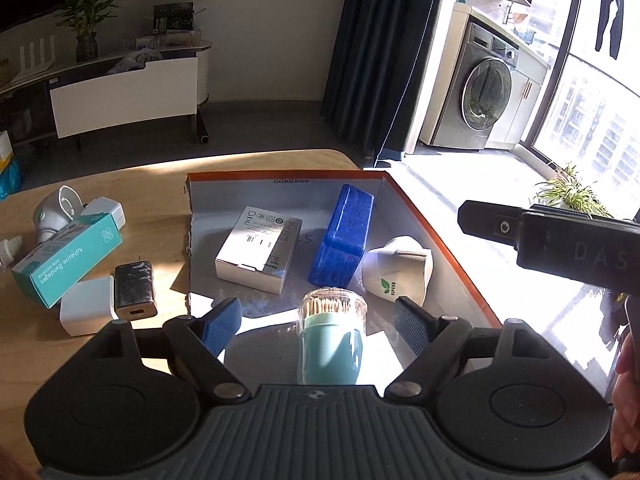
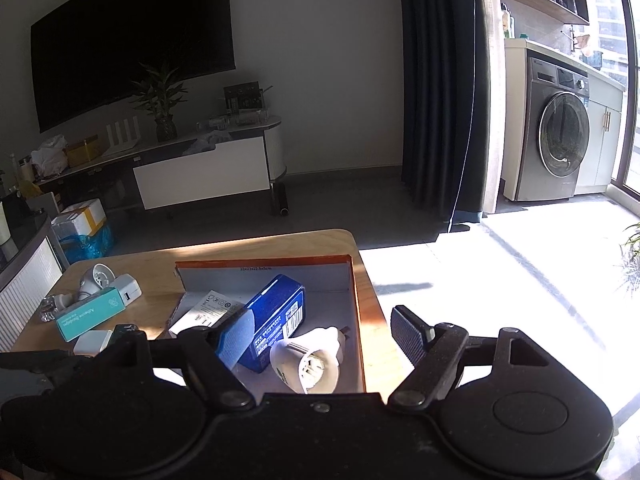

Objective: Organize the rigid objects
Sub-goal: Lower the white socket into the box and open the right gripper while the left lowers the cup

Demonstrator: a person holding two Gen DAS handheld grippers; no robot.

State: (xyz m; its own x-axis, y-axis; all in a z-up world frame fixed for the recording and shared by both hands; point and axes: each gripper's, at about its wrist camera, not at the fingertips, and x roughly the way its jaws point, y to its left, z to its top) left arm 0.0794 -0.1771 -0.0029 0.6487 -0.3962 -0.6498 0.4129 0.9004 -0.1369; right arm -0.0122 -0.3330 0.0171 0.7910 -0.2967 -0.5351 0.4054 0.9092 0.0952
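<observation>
My left gripper (image 1: 318,326) is open, its blue pads (image 1: 222,326) clear on either side of a teal toothpick holder (image 1: 332,340) with a clear cap. The holder lies on its side at the near end of an orange-rimmed cardboard box (image 1: 280,174). Inside that box sit a silver-white carton (image 1: 260,248), a blue box (image 1: 342,236) and a white cup-shaped piece (image 1: 400,272). My right gripper (image 2: 322,334) is open above the box's (image 2: 264,260) right side. The white piece (image 2: 308,356) and the blue box (image 2: 280,312) lie below it, untouched.
Left of the box, the wooden table (image 1: 152,200) carries a teal adhesive-bandage carton (image 1: 68,260), a black charger (image 1: 134,290), a white charger (image 1: 86,310) and a white socket fitting (image 1: 54,212). The table's right edge runs just past the box. A hand (image 1: 628,400) shows at the right.
</observation>
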